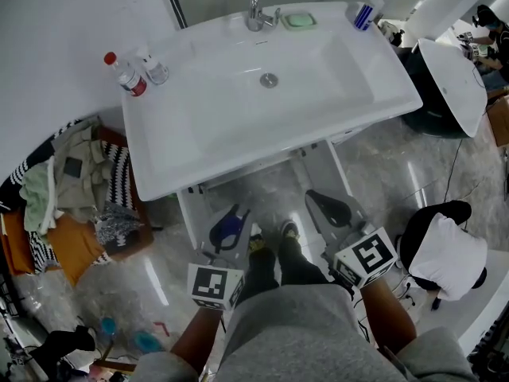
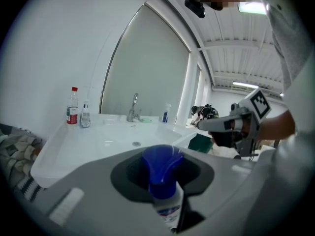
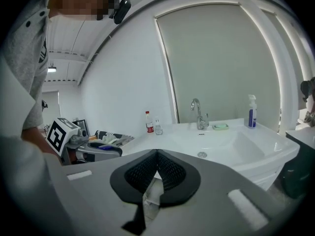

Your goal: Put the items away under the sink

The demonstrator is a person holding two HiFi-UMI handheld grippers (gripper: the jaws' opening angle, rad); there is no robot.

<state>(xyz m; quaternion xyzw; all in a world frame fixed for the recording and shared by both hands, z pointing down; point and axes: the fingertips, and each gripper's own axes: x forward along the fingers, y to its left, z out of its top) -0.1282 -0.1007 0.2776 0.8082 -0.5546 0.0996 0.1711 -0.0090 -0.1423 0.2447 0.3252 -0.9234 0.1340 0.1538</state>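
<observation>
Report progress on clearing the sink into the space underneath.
Done: nothing visibly stowed. In hand: left gripper grips a blue-capped white bottle; right gripper is shut, empty. Left on the white sink: red-capped clear bottle, small clear bottle, blue-and-white spray bottle, green soap dish.

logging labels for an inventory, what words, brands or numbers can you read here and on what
No words or numbers can be read.
Bottle with blue cap in the left gripper: red and blue label, too blurred.
Bottle with red cap: red label, too small.
Spray bottle: blue label, too small.
Marker squares: black and white patterns, no letters.
</observation>
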